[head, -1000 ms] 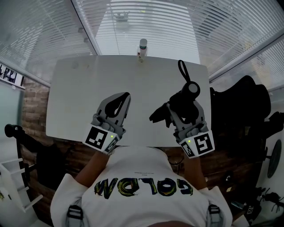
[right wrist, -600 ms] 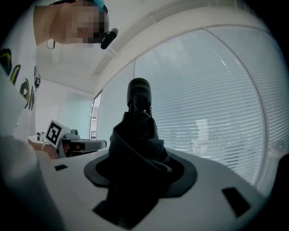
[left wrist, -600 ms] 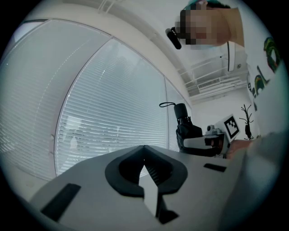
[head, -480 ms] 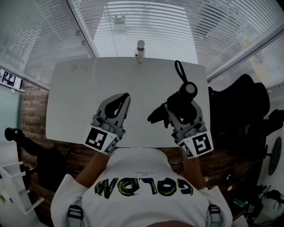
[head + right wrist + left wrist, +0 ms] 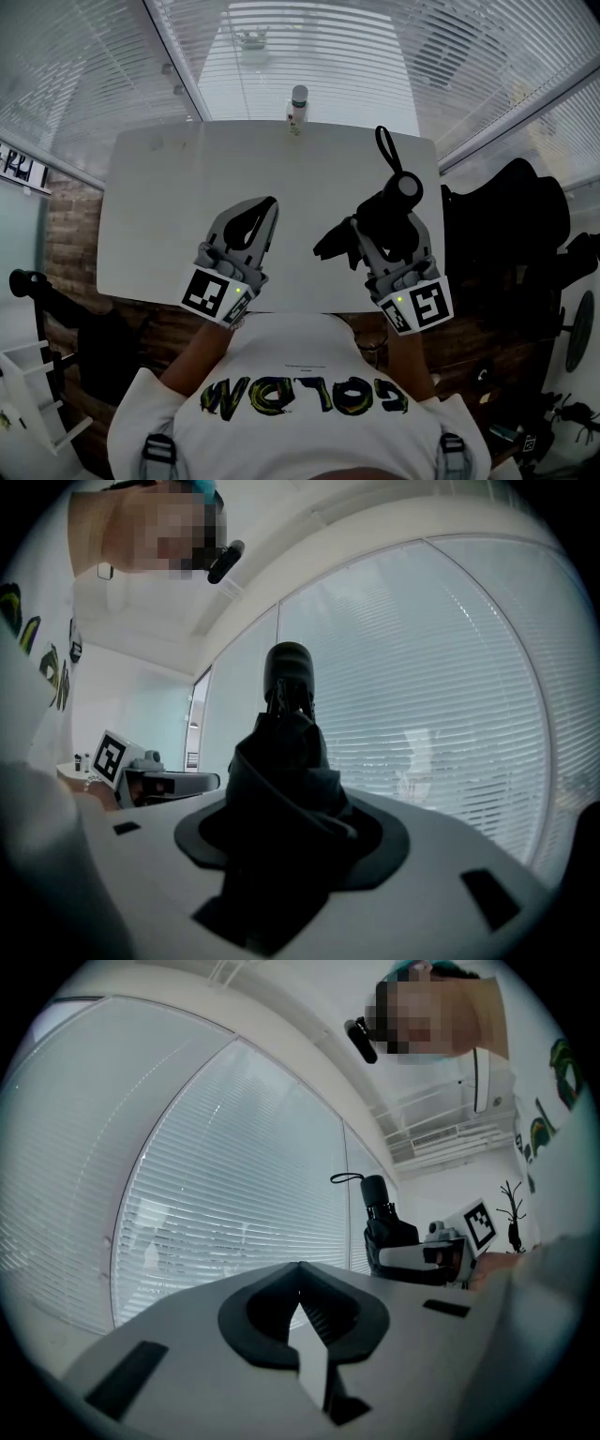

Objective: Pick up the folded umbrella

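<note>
The folded black umbrella (image 5: 389, 217) is held above the white table (image 5: 169, 206), and my right gripper (image 5: 378, 232) is shut on its bunched fabric. Its round handle (image 5: 407, 187) and wrist strap (image 5: 385, 146) point toward the far edge. In the right gripper view the umbrella (image 5: 281, 771) fills the space between the jaws and hides the pads. In the left gripper view it (image 5: 382, 1221) shows at the right. My left gripper (image 5: 267, 203) hovers to the left, apart from the umbrella; its fingertips (image 5: 300, 1266) meet with nothing between them.
A small white bottle (image 5: 299, 101) stands at the table's far edge. A black chair (image 5: 511, 244) sits close on the right. Window blinds (image 5: 309, 47) rise behind the table. A white rack (image 5: 33, 394) is at the lower left.
</note>
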Demonstrator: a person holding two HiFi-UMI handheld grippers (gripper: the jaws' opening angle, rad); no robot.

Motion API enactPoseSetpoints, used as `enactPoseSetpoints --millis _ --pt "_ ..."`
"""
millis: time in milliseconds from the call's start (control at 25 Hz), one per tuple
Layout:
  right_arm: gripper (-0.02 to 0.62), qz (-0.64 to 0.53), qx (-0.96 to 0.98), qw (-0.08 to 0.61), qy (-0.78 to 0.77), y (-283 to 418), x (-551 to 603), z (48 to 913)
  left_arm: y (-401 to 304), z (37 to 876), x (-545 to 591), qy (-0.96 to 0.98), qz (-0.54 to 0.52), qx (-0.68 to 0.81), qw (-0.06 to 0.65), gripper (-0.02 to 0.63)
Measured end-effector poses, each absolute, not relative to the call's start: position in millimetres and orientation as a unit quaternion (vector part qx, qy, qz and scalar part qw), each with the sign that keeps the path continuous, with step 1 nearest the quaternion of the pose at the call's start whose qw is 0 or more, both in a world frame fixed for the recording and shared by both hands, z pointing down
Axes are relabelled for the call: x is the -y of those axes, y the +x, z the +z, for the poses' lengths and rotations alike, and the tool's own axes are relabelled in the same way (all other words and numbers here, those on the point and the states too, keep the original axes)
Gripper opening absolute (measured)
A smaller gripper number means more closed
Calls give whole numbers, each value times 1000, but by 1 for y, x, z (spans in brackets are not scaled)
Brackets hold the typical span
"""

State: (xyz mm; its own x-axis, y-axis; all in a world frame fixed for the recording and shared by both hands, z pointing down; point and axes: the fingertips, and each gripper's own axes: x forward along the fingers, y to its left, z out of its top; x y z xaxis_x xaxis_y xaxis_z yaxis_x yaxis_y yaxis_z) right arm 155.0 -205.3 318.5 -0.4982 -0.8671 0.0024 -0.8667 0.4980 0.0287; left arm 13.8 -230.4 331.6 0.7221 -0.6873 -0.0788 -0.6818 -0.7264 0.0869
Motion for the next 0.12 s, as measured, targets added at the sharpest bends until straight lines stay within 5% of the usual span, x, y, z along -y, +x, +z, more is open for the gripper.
enactPoseSetpoints --millis 120 --pt "236 -12 865 8 501 155 205 320 14 331 230 928 -55 368 25 11"
